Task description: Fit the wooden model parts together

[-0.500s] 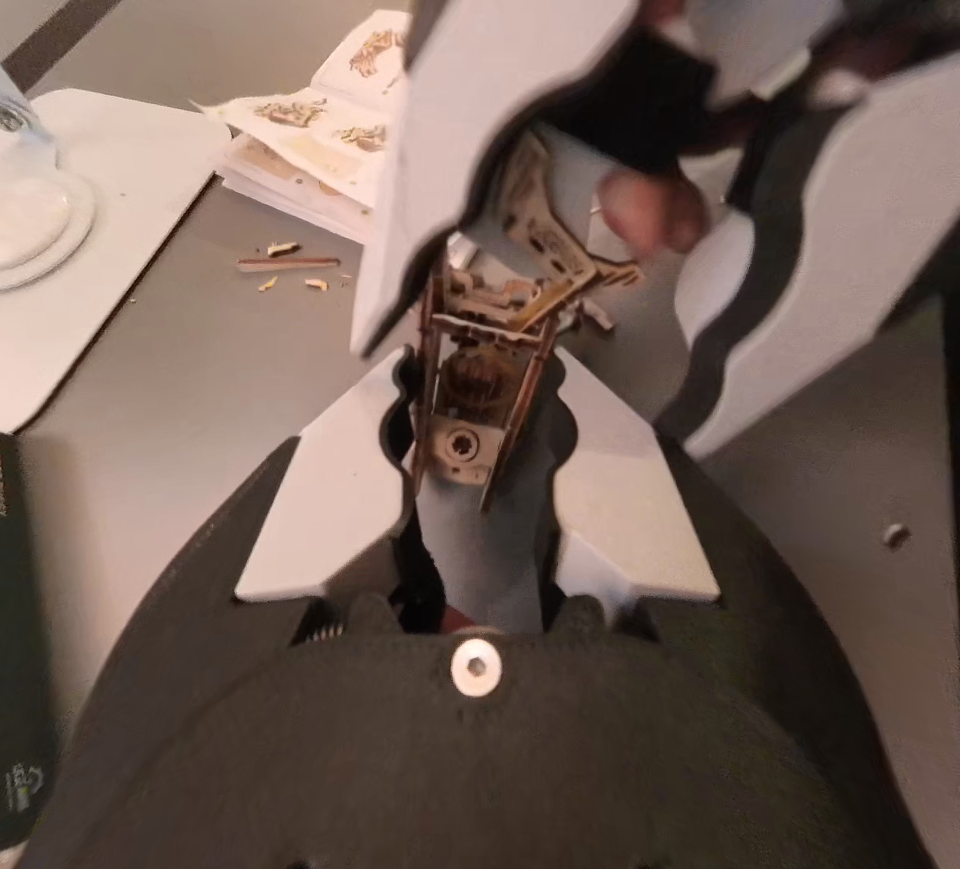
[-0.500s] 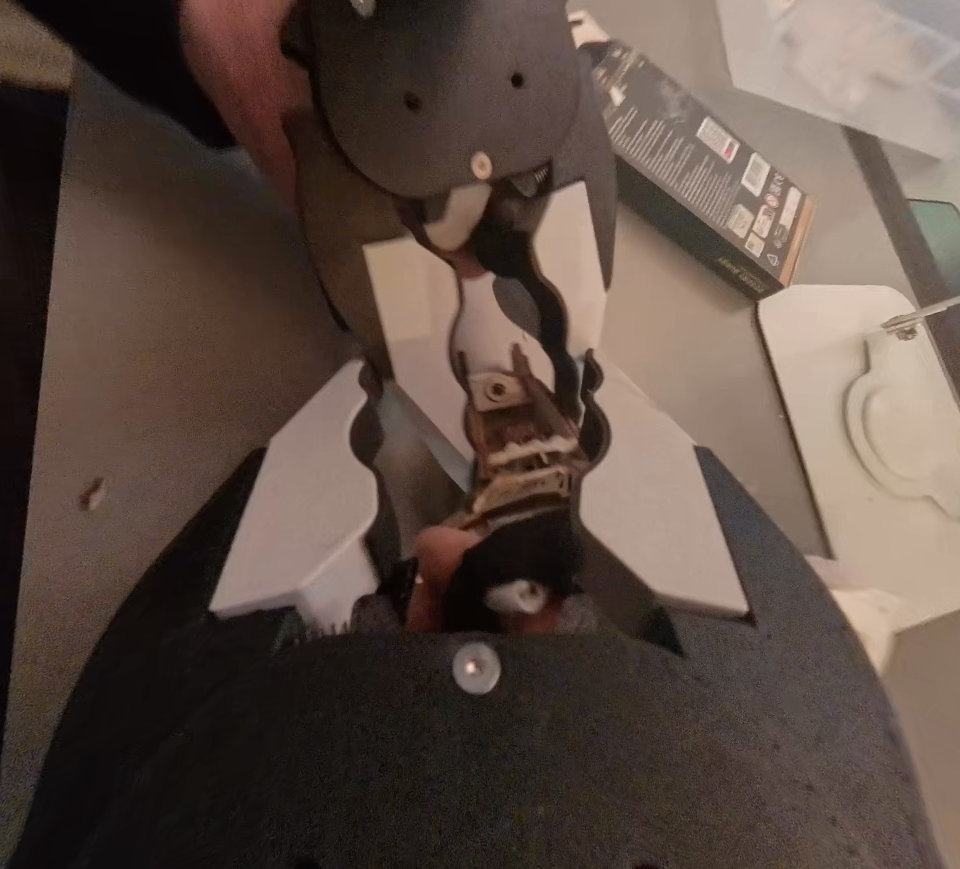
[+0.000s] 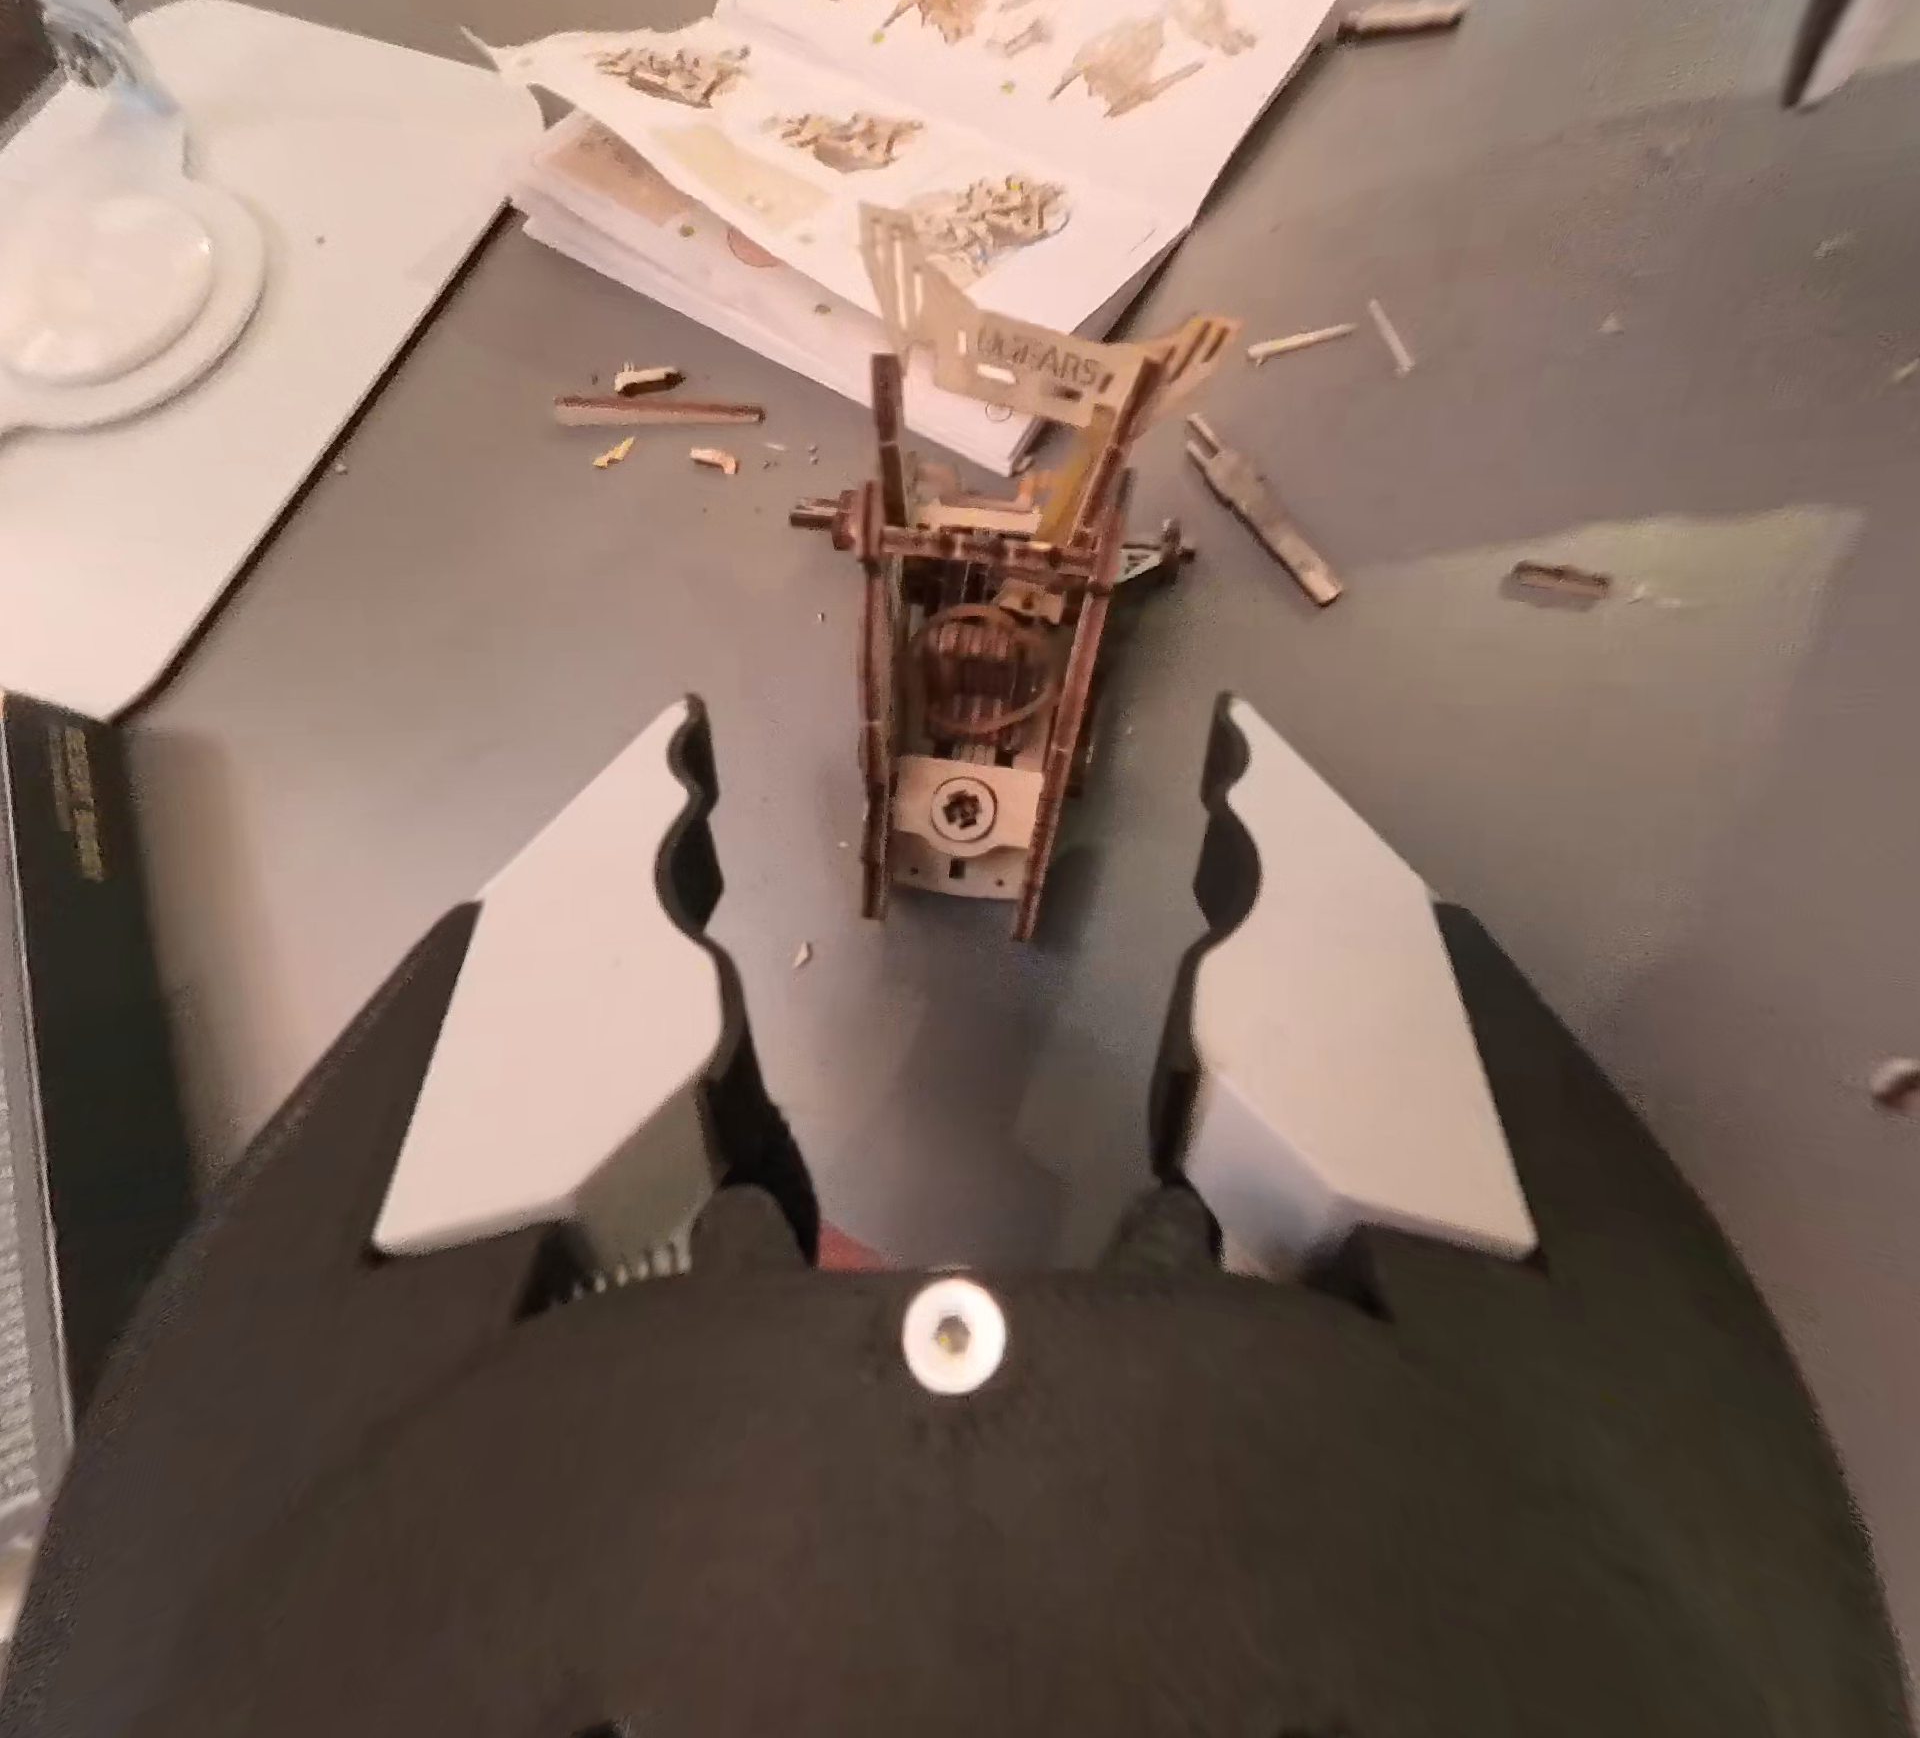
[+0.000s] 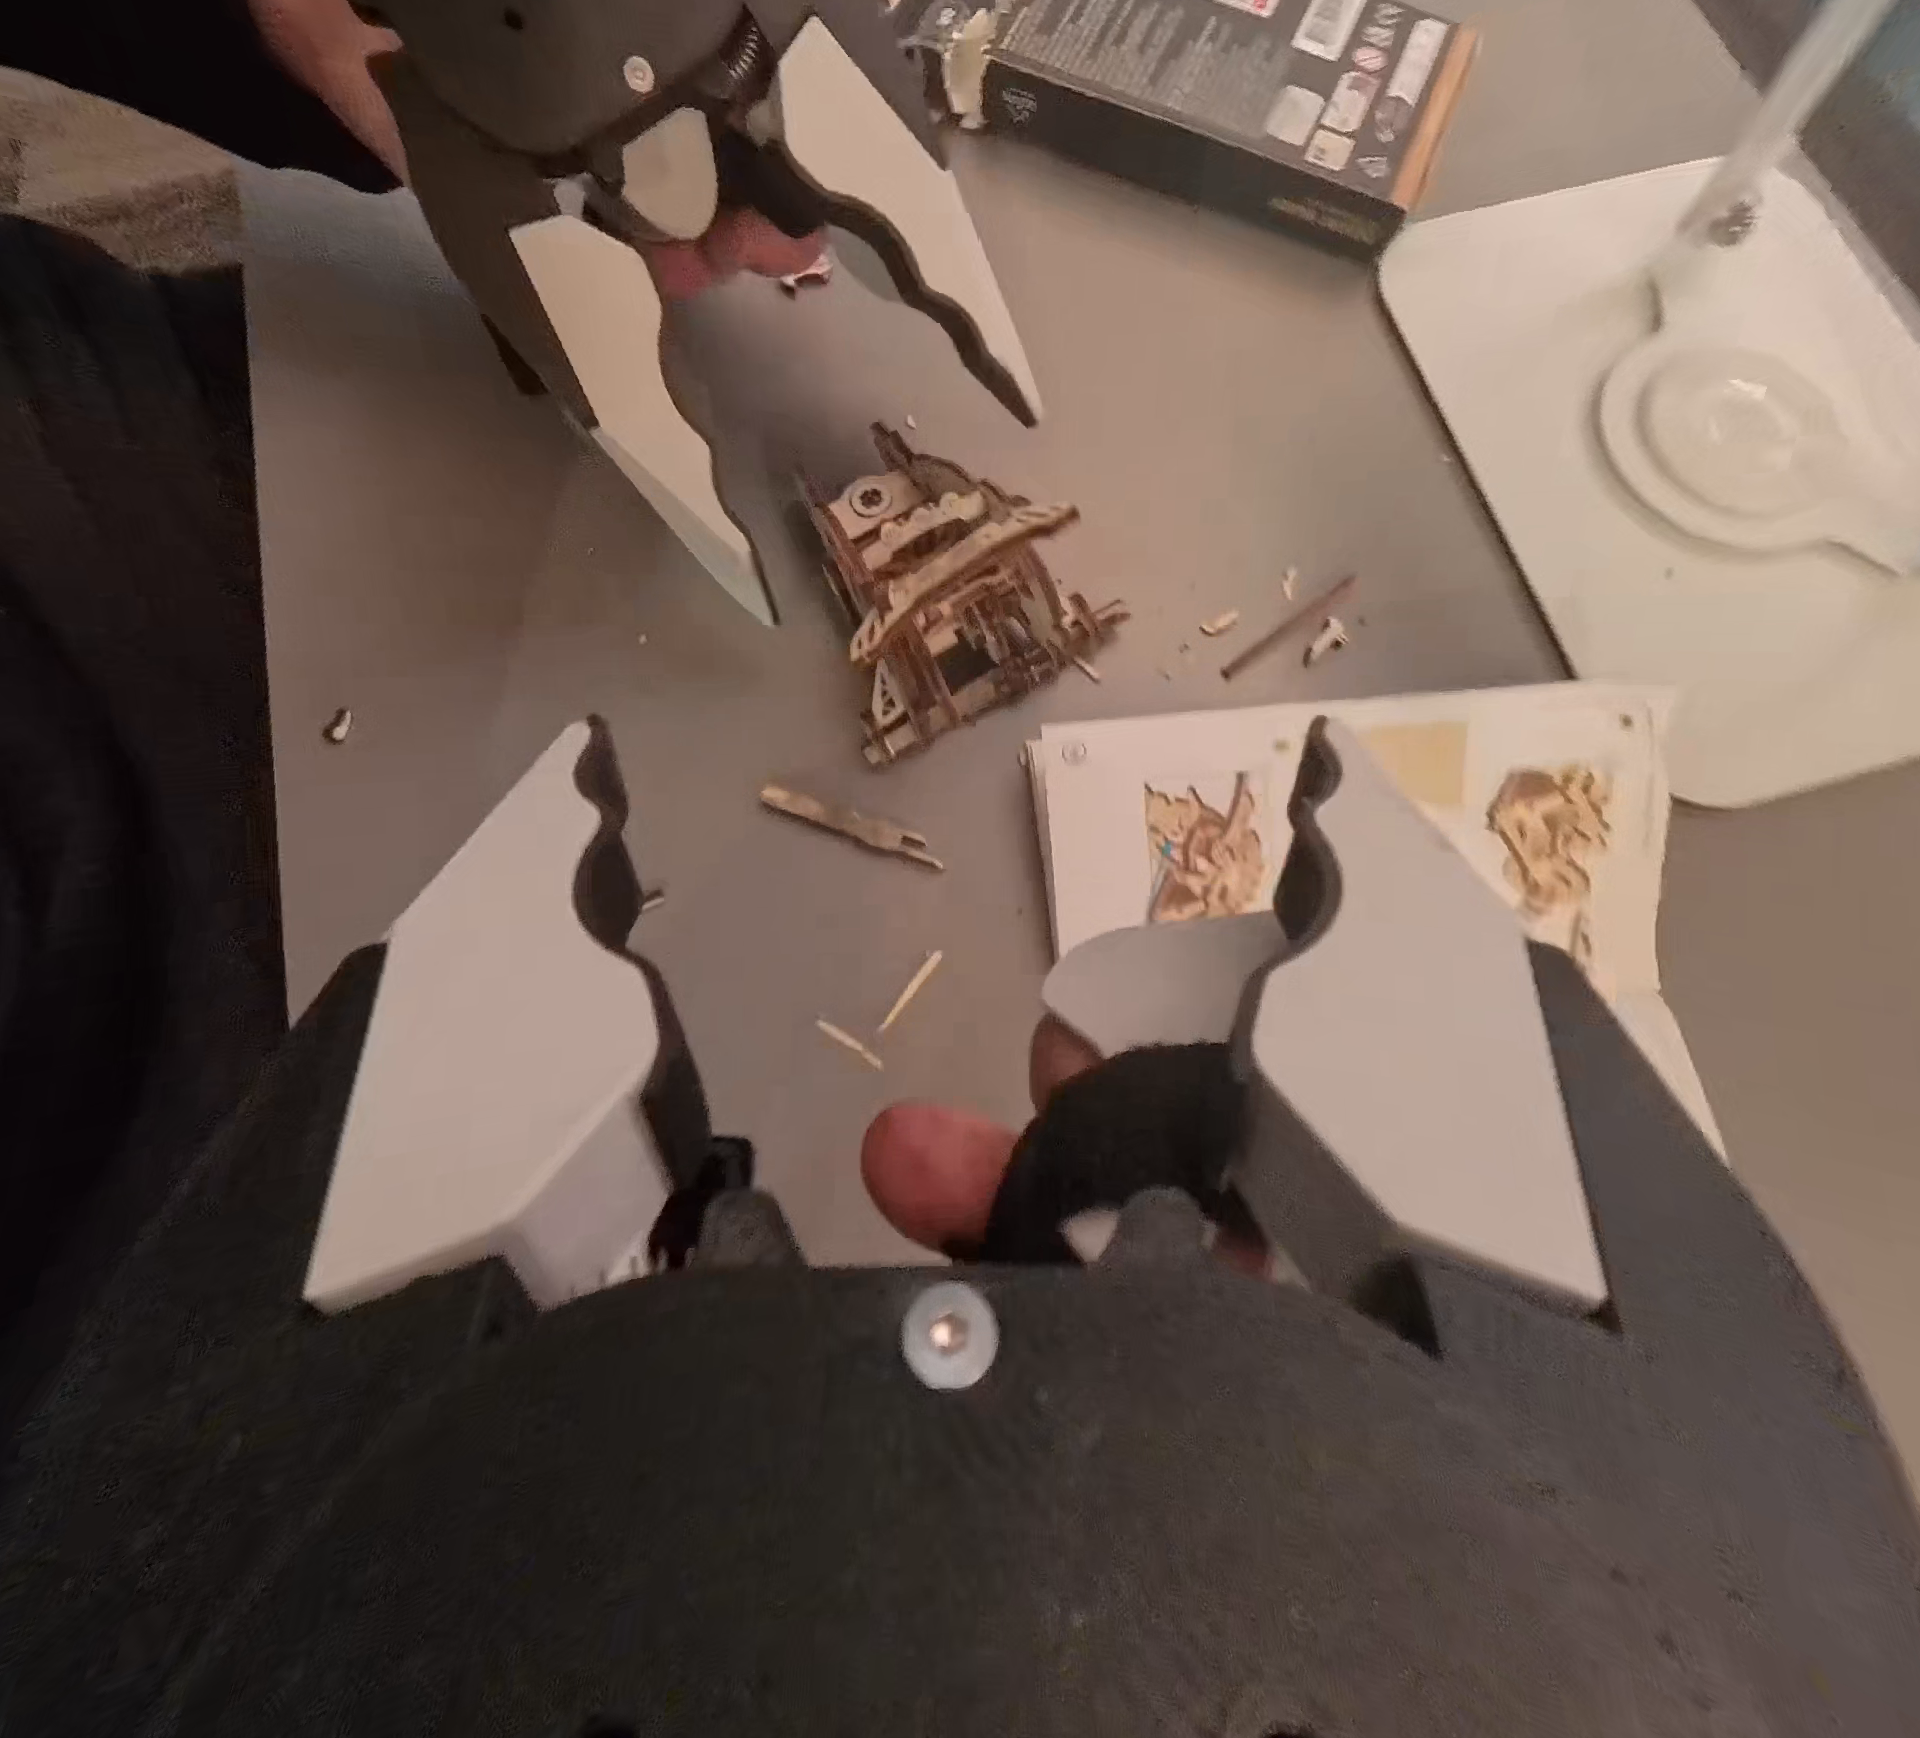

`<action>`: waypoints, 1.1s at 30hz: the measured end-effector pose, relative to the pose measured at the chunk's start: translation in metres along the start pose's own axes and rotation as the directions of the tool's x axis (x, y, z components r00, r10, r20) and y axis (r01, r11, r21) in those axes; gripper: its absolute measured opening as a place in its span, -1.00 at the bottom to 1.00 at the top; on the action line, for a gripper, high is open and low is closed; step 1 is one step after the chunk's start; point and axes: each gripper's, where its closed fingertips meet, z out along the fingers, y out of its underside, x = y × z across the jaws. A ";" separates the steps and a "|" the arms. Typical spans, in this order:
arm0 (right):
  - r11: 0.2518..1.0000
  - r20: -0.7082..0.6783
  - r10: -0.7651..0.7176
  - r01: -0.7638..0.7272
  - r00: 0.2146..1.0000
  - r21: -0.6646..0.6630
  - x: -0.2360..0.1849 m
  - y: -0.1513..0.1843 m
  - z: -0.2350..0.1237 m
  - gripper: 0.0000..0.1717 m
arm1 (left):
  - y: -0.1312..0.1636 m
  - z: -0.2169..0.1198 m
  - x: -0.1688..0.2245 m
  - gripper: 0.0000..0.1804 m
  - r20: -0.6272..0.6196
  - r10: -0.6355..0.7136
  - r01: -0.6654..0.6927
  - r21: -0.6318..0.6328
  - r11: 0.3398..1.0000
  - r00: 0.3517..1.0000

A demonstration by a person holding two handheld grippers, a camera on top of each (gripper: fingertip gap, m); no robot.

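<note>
The partly built wooden model (image 3: 966, 701) rests on the grey table (image 3: 416, 649), free of both grippers. In the left wrist view my left gripper (image 3: 958, 712) is open wide, with its white fingers (image 3: 582, 940) on either side of the model's near end and clear gaps to it. In the right wrist view the model (image 4: 945, 608) lies ahead of my right gripper (image 4: 956, 732), which is open and empty. The left gripper (image 4: 894, 514) shows there too, open above the model's far end. A loose flat wooden part (image 4: 847, 826) lies near the model.
An open instruction booklet (image 3: 935, 78) lies behind the model and shows at the right in the right wrist view (image 4: 1143, 815). A black box (image 4: 1195, 47), a white base plate (image 4: 1558, 338) with a clear stand, and wood scraps (image 3: 655, 410) are on the table.
Both grippers have opened and drawn back from the model. The left let go of it, and it now sits on the table. The right gripper has left the left wrist view.
</note>
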 end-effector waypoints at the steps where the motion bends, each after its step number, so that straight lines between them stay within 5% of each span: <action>1: 1.000 0.001 0.006 -0.006 1.000 0.030 -0.002 -0.001 -0.007 0.48 | -0.004 -0.006 -0.001 0.00 0.002 -0.024 0.023 0.031 0.999 1.000; 4: 0.978 0.074 0.040 -0.055 0.996 0.200 -0.020 -0.021 -0.023 0.81 | -0.018 -0.021 0.000 0.01 0.024 -0.046 0.044 0.077 0.996 0.999; 14: 0.807 0.356 0.059 -0.254 0.933 0.533 -0.088 -0.069 -0.083 0.80 | -0.063 -0.046 0.034 -0.01 0.036 -0.046 0.037 0.216 0.976 0.998; 18: 0.795 0.421 0.044 -0.287 0.906 0.535 -0.115 -0.073 -0.096 0.81 | -0.106 -0.064 0.059 -0.03 -0.025 -0.064 0.069 0.357 0.932 0.998; 23: 0.887 0.413 -0.088 -0.118 0.906 0.447 -0.173 -0.067 -0.081 0.82 | -0.168 -0.090 0.108 -0.26 -0.313 -0.106 0.270 0.545 0.794 0.944; 26: 0.895 0.446 -0.138 -0.081 0.884 0.438 -0.204 -0.071 -0.077 0.82 | -0.177 -0.088 0.142 -0.38 -0.346 -0.024 0.226 0.555 0.800 0.938; 29: 0.876 0.424 -0.108 -0.116 0.899 0.469 -0.200 -0.078 -0.086 0.72 | -0.185 -0.098 0.159 -0.77 -0.339 0.053 0.173 0.602 0.779 0.939; 31: 0.841 0.464 -0.050 -0.213 0.884 0.497 -0.197 -0.087 -0.095 0.48 | -0.190 -0.100 0.160 -0.79 -0.335 0.030 0.191 0.608 0.770 0.942; 33: 0.816 0.476 -0.019 -0.261 0.879 0.516 -0.197 -0.092 -0.101 0.49 | -0.194 -0.102 0.163 -0.80 -0.363 0.012 0.228 0.611 0.758 0.932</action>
